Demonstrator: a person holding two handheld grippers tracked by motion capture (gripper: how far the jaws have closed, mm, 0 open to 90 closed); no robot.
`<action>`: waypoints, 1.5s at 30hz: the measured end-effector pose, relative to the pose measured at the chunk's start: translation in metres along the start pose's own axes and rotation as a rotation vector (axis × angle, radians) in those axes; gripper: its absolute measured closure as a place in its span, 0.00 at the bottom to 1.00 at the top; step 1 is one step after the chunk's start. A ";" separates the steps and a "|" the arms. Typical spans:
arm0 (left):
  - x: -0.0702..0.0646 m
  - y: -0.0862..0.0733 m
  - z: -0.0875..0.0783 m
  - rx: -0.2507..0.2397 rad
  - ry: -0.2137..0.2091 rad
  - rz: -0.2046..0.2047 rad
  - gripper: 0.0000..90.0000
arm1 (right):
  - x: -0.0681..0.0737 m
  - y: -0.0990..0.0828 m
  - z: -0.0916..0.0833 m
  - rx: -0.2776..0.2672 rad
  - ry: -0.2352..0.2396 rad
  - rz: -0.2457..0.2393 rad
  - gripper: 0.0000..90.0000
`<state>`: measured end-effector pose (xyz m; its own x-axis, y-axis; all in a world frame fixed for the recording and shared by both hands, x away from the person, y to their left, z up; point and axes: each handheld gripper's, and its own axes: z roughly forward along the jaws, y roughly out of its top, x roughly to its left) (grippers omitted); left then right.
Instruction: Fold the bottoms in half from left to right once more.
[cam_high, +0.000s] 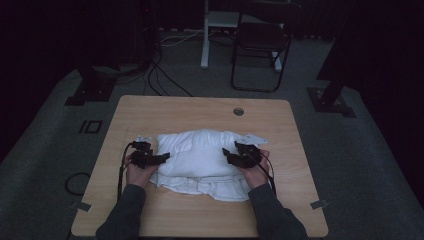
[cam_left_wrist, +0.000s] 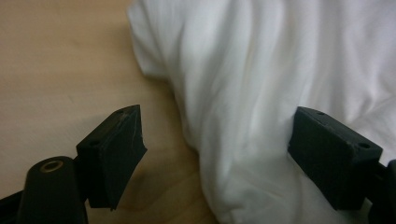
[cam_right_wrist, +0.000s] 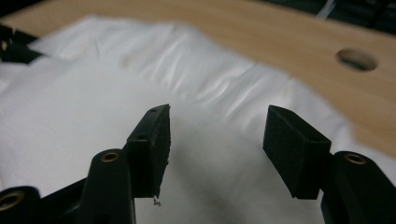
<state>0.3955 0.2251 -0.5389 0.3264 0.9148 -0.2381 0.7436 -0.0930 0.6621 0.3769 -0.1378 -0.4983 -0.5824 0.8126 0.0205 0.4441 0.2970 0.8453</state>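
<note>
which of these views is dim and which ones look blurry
High view: dim, the room behind the table nearly black, the white garment brightest. Left gripper view: well lit, its cloth folds sharp. Right gripper view: garment and table hole soft, smeared; jaws crisper.

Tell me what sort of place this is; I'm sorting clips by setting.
Probably a lab or recording studio, not a home: a lone wooden table on grey carpet, cables trailing across the floor, a folding chair, dark surroundings.

Light wooden tabletop (cam_high: 150, 112), round cable hole (cam_high: 238, 111) near far edge, folded white cloth (cam_high: 200, 155) lying mid-table
</note>
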 end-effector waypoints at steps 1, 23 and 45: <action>0.000 0.000 0.000 0.000 0.000 0.000 0.19 | 0.000 0.000 0.000 0.000 0.000 0.000 0.45; -0.016 0.007 -0.028 -0.101 -0.186 0.086 0.90 | 0.017 -0.019 0.033 0.132 0.004 -0.071 0.35; -0.069 0.068 -0.054 -0.241 -0.248 0.229 0.91 | 0.040 0.007 0.050 0.007 0.111 -0.120 0.36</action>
<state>0.3925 0.1765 -0.4391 0.6202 0.7560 -0.2093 0.4870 -0.1619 0.8583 0.3911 -0.0785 -0.5178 -0.7032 0.7107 -0.0210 0.3717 0.3926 0.8412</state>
